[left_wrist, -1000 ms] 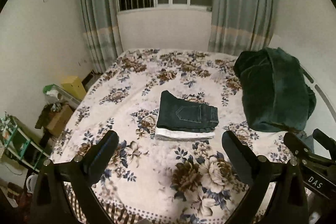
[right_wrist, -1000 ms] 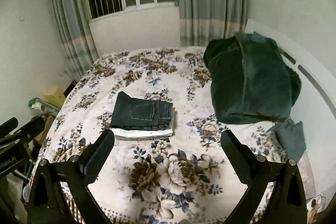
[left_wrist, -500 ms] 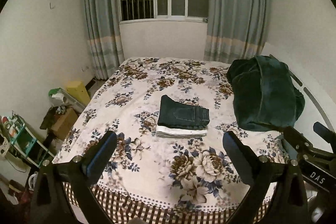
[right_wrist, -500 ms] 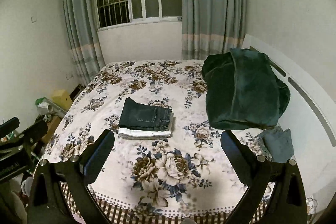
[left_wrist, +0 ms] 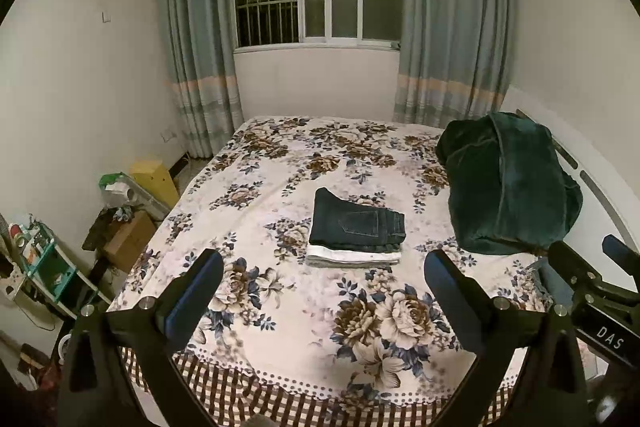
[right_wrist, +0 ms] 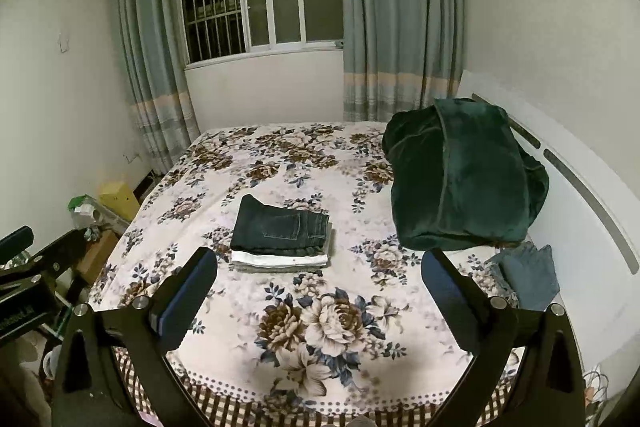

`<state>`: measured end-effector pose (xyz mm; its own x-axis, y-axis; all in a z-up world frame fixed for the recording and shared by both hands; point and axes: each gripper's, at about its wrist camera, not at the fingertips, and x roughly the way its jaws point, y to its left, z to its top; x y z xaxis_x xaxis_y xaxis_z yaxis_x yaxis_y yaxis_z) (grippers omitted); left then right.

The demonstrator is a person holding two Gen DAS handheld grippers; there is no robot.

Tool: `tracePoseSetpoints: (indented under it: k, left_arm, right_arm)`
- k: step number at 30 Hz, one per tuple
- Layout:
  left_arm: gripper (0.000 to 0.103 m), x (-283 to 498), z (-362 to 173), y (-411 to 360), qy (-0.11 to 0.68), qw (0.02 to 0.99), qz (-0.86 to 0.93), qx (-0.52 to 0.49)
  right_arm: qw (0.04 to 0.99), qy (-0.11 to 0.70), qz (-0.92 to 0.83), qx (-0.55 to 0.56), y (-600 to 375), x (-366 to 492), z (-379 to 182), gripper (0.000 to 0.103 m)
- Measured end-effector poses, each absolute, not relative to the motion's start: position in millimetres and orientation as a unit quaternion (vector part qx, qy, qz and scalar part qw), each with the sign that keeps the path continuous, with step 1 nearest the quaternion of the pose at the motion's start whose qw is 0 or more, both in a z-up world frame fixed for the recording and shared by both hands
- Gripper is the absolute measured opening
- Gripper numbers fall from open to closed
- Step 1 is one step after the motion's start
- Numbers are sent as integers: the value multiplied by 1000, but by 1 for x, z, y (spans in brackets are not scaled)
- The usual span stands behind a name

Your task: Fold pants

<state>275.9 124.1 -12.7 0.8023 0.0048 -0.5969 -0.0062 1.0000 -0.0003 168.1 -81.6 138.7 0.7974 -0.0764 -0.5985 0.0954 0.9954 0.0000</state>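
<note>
The folded dark jeans (left_wrist: 357, 223) are lying in the middle of the bed (left_wrist: 280, 343), on top of one folded white garment (left_wrist: 352, 255). This pile is sitting farther away than both grippers and is touching neither of them. The left gripper (left_wrist: 323, 285) is hanging over the near edge of the bed with its fingers spread wide and holding nothing. The right gripper (right_wrist: 319, 283) is standing the same way, also spread and holding nothing. One dark green blanket (right_wrist: 460, 183) is lying at the far right, and one small blue-grey cloth (right_wrist: 528, 275) is lying near it.
</note>
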Motion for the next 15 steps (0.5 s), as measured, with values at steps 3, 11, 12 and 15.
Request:
tracePoseSetpoints:
  k: [3,11,12,15]
  left_arm:
    - [103,274,-12,123,314,949,5,0]
    - [103,266,-11,121,316,949,4,-2]
    - [103,266,-11,121,315,949,4,-2]
    - [103,263,-10,119,313,950,6,-1]
  right_arm:
    - [948,316,-42,17,-78,166,141,103]
    - [948,316,-33,18,-76,168,145,103]
    - [948,315,-32,17,-76,168,146,103]
    - [948,316,-31,17,-76,170,145,103]
